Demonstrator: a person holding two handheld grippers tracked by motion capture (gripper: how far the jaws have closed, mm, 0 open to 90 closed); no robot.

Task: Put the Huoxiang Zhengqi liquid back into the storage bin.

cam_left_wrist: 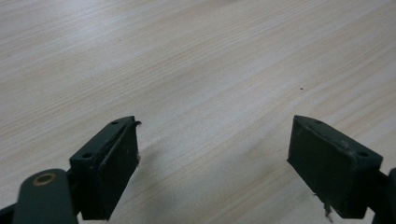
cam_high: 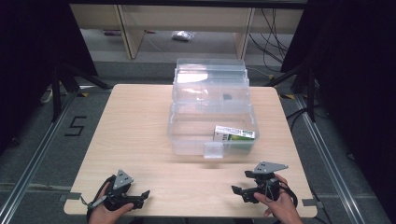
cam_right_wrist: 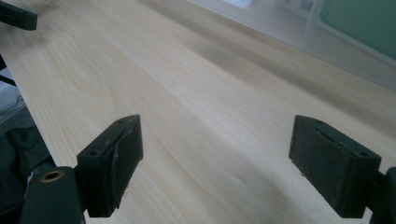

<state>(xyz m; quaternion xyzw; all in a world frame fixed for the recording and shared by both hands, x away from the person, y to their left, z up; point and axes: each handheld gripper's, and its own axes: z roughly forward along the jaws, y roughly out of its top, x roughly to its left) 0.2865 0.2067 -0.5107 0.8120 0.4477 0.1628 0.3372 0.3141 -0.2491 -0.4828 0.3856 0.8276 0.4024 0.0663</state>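
The clear plastic box [cam_high: 211,125] sits open mid-tabletop [cam_high: 140,140], lid tipped back, a small carton [cam_high: 234,135] in its near-right corner. It looks light, stiff and slick, so take it by the rim. Your left gripper [cam_high: 145,194] and right gripper [cam_high: 235,190] rest near, fingers apart, empty.

A clear lidded bin [cam_high: 212,126] sits on the wooden table [cam_high: 135,126].

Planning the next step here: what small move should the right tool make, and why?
Probably reach forward toward the clear box. The right tool stands open and empty near the table's front edge, as does the left tool; the box is open, a green-and-white carton lying inside, nearest the right hand.
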